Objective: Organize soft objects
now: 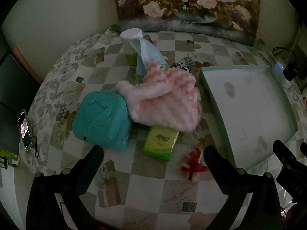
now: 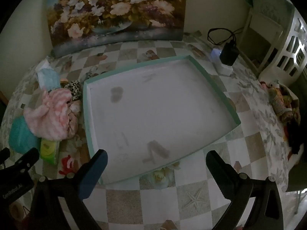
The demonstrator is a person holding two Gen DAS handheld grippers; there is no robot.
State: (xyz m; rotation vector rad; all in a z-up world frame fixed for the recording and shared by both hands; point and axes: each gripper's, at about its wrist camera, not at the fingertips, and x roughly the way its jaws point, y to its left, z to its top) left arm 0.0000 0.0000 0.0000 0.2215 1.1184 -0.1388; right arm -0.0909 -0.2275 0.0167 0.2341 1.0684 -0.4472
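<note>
A pile of soft things lies on the checked tablecloth: a teal fuzzy block (image 1: 101, 120), a pink striped fluffy cloth (image 1: 165, 99), a green tissue pack (image 1: 161, 143), a red and white chenille piece (image 1: 193, 164), a blue face mask (image 1: 149, 55) and a black and white scrunchie (image 1: 182, 66). A shallow white box (image 2: 153, 111) with a teal rim stands empty to their right. My left gripper (image 1: 153, 161) is open and empty, just in front of the tissue pack. My right gripper (image 2: 157, 164) is open and empty over the box's near edge.
A flower painting (image 2: 115, 13) leans on the back wall. A white cup (image 1: 132, 38) stands behind the pile. A phone (image 1: 25, 130) lies at the left table edge. A charger with cable (image 2: 228, 53) and a white basket (image 2: 284, 44) sit at the right.
</note>
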